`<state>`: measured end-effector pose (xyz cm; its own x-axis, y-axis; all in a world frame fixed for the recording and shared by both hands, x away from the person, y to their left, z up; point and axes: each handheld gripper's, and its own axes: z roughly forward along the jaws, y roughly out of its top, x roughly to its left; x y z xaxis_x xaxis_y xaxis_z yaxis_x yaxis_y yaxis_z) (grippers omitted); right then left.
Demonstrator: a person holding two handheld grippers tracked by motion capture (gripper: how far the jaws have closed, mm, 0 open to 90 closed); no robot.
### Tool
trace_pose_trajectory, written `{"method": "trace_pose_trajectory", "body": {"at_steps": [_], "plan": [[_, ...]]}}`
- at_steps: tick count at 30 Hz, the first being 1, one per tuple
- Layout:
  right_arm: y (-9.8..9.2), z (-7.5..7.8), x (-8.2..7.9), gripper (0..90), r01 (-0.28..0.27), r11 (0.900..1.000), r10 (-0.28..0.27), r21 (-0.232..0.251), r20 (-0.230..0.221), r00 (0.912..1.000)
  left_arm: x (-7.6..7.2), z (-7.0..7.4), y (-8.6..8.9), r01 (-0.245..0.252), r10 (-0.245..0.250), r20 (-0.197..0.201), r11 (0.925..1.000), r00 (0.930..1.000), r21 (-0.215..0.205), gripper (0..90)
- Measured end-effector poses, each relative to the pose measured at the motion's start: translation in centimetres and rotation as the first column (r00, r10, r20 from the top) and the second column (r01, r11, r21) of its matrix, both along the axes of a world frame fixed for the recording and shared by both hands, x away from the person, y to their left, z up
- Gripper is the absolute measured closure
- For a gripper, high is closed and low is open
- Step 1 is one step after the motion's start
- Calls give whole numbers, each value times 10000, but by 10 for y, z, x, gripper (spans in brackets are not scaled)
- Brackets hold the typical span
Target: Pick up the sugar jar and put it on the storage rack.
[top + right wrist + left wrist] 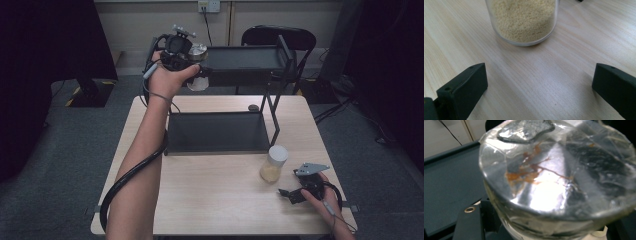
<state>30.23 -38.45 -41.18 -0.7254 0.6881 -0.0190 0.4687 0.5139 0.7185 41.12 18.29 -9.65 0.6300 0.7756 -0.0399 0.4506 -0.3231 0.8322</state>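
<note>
While clamped, left tongs point(196, 67) hold jar point(198, 75).

Left gripper point(192, 67) fingers hidden behind foil-capped jar point(559, 180) in left gripper view; jar's base cut off by bottom edge, contents not readable through blurred foil. Grain jar point(522, 18) cut off at top edge in right gripper view. Small dark object point(253, 107) on counter point(215, 190) too small to identify.

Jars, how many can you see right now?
2. One jar with a shiny lid is held in the left gripper beside the rack's top shelf. The other, a grain-filled jar, stands on the table before the right gripper.
</note>
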Motion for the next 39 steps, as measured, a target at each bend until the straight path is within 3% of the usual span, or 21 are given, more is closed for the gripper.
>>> {"method": "trace_pose_trajectory", "body": {"at_steps": [17,39], "plan": [[0,0,0,0,1,10000,-1,2,-1,10000,11,19,-7,-224,222,138,9997,9997,121,309],[0,0,0,0,-4,10000,4,1,0,10000,39,26,-16,-619,615,188,9978,9979,219,310]]}}
